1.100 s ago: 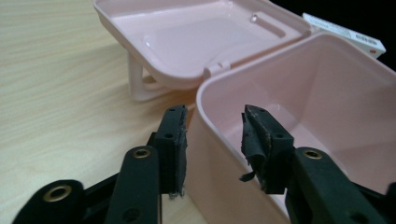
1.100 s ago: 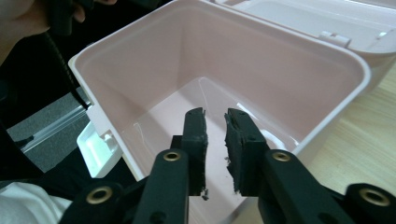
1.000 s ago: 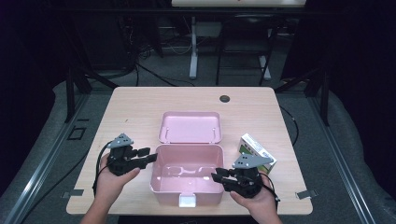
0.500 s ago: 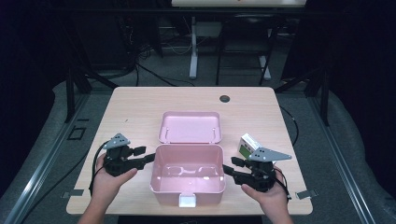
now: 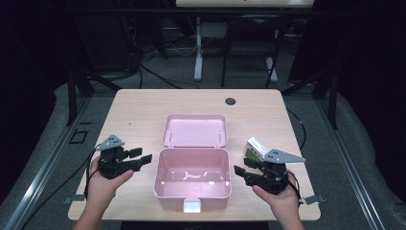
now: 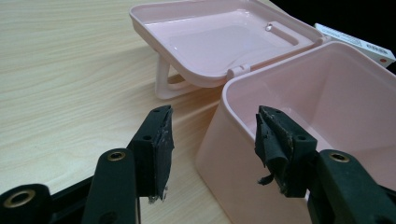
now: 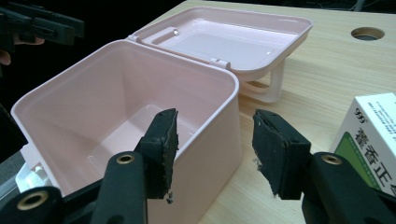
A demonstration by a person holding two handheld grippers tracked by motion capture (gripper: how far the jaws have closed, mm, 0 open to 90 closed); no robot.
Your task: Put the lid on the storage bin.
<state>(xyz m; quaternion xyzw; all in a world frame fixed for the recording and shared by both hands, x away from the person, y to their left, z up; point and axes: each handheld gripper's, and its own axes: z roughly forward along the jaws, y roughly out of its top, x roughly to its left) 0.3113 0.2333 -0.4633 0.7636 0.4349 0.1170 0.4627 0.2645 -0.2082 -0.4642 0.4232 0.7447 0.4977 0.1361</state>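
Observation:
An open pink plastic box [image 5: 158, 179] stands mid-table with nothing inside, its lid [image 5: 194, 130] laid flat behind it. My left gripper [image 5: 145, 156] hovers open just left of the box. In the left gripper view, my left gripper [image 6: 212, 126] has the box's near corner [image 6: 233, 158] just beyond its jaws, with the lid [image 6: 215, 42] farther back. My right gripper [image 5: 238, 170] is open at the box's right side, and in its own view it [image 7: 215, 128] faces the box wall [image 7: 70, 102]. A white and green carton [image 5: 255, 147] [image 7: 373, 130] lies right of it.
A dark round hole [image 5: 230, 101] sits in the table near the far edge. The box has a white latch [image 5: 193, 206] close to the table's front edge. Bare wood lies left of the box and behind the lid. Dark floor, cables and stands surround the table.
My right gripper has drawn back to the right, away from the box's front right corner and nearer the carton. My left gripper has hardly moved.

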